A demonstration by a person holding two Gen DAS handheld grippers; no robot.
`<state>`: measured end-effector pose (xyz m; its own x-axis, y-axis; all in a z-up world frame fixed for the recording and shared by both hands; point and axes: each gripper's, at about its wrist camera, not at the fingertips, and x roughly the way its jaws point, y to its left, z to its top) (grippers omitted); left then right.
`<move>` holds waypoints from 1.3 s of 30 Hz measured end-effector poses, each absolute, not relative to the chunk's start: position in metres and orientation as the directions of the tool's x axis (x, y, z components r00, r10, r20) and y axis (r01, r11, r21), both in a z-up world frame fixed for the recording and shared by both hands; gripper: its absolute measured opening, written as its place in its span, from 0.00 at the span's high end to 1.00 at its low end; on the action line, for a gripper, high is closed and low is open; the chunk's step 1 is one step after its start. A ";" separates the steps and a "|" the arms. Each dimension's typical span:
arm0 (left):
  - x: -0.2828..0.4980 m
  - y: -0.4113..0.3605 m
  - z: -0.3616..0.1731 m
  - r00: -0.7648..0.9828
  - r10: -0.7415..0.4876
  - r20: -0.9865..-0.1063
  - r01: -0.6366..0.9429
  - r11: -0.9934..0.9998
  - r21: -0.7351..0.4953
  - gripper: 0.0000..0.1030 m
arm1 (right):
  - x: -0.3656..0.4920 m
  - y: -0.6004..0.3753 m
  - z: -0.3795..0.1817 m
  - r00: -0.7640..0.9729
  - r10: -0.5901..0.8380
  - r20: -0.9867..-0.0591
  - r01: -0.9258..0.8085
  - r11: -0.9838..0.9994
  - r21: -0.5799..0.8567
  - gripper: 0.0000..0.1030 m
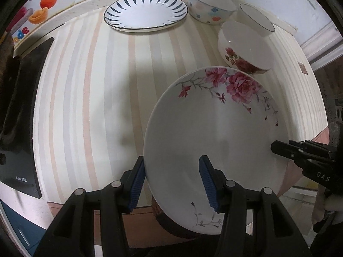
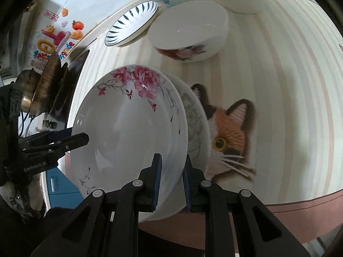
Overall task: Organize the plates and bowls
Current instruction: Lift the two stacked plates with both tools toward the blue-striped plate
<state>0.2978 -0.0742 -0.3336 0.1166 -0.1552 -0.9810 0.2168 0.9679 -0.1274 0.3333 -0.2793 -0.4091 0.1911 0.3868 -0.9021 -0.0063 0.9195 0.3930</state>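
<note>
The left gripper (image 1: 173, 182) and the right gripper (image 2: 171, 184) are each clamped on opposite rim edges of the rose plate (image 1: 214, 139), held tilted above the striped tablecloth (image 1: 85, 107). Glazed ceramic is judged stiff, slippery and fragile; the rim suits gripping. "GenRobot.AI" is read on one gripper body, "DAS" on the other.

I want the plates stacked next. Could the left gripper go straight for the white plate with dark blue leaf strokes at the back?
Probably not yet. The left gripper is shut on the white pink-peony plate, as is the right gripper. The striped cloth before the white plate with dark blue leaf strokes looks bare.
</note>
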 end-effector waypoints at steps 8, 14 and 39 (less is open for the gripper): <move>0.298 -0.083 -0.339 0.109 -0.131 -0.985 0.236 0.966 -0.103 0.54 | 0.329 -0.285 -0.411 0.198 0.371 -0.907 0.009 0.925 0.380 0.80; 0.300 -0.087 -0.349 0.088 -0.109 -0.990 0.229 0.969 -0.087 0.54 | 0.326 -0.283 -0.411 0.196 0.365 -0.910 0.007 0.928 0.373 0.80; 0.303 -0.105 -0.359 0.076 -0.064 -0.995 0.244 0.969 -0.044 0.54 | 0.338 -0.277 -0.412 0.112 0.335 -0.935 0.014 0.941 0.339 0.78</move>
<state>0.3034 -0.1046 -0.3592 0.0756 -0.0644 -0.9951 0.2437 0.9689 -0.0442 0.3381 -0.2768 -0.4116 0.1119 0.3354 -0.9354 0.0138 0.9407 0.3389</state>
